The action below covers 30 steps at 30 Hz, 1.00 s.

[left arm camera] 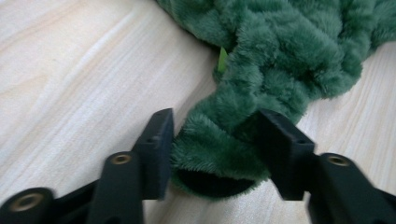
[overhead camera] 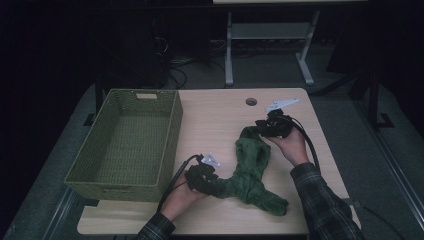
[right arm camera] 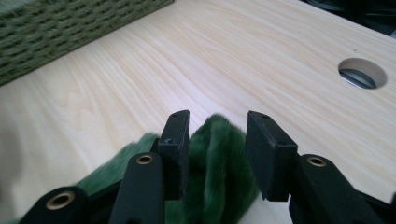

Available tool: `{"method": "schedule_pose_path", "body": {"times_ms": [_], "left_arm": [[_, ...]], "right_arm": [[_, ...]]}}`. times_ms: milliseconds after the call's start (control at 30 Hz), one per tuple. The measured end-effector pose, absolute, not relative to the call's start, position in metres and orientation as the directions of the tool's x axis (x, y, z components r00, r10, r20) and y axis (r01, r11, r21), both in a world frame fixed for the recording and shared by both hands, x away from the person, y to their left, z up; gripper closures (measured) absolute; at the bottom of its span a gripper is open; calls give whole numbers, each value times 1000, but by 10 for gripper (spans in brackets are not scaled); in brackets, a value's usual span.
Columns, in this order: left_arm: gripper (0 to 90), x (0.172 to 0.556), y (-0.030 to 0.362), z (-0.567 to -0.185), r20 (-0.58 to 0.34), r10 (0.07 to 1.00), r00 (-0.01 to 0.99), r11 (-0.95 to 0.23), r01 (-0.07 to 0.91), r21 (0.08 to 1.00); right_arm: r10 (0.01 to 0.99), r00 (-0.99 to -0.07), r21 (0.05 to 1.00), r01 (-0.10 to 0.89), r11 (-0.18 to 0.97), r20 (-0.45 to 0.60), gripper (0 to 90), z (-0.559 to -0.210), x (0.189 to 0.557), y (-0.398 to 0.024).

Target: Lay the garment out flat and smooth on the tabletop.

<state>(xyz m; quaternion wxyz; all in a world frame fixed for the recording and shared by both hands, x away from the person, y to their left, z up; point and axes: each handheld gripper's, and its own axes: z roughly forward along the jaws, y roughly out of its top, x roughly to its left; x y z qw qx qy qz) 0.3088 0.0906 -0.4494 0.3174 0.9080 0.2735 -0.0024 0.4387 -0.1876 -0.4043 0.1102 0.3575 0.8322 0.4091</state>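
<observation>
Left gripper [left arm camera: 215, 135] clamps the green fleece cloth's [overhead camera: 252, 170] near end — right gripper [right arm camera: 217, 140] straddles its far end, unclenched

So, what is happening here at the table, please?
A person works at a wooden table with a gripper in each hand, handling a fluffy green cloth. The left gripper has one end of the cloth between its jaws, pads against the pile on both sides. The right gripper is at the other end, where the cloth lies between its jaws with a gap beside one pad, so no firm grip shows there. A green woven basket stands empty on the left of the table.
</observation>
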Motion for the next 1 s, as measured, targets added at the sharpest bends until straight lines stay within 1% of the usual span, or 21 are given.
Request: {"method": "schedule_pose_path", "body": {"times_ms": [167,267,333,367,433,500,633,767,833,900,1000], "left_arm": [[606,310,89,-451,-174,483,858,-672,491,554],[648,310,88,-452,-158,474,866,-689,477,545],[661,308,86,-452,-161,482,861,-681,484,550],[662,308,86,-452,-157,480,863,-682,480,552],[670,309,86,-452,-152,477,866,-687,474,551],[684,308,86,-452,-154,475,867,-689,475,548],[708,308,85,-451,-161,472,867,-694,478,539],[720,308,86,-450,-149,467,872,-707,469,529],[723,308,86,-450,-147,466,872,-709,468,528],[723,307,85,-450,-147,467,872,-707,469,530],[723,307,85,-451,-150,473,868,-699,474,535]], "right_arm": [[675,-728,722,531,443,120,588,-412,460,-176],[673,-731,698,540,470,113,588,-417,466,-173],[673,-730,692,545,473,114,627,-422,469,-171],[671,-733,686,545,483,110,661,-425,470,-170],[670,-737,671,544,504,95,766,-431,472,-168],[671,-737,677,536,504,85,822,-431,473,-169],[688,-724,711,514,481,58,836,-425,475,-174],[706,-706,734,510,449,59,836,-415,485,-182],[733,-678,764,505,401,64,836,-411,490,-189],[741,-666,752,531,391,85,835,-412,497,-192],[761,-644,759,535,372,81,836,-415,505,-197]]}}
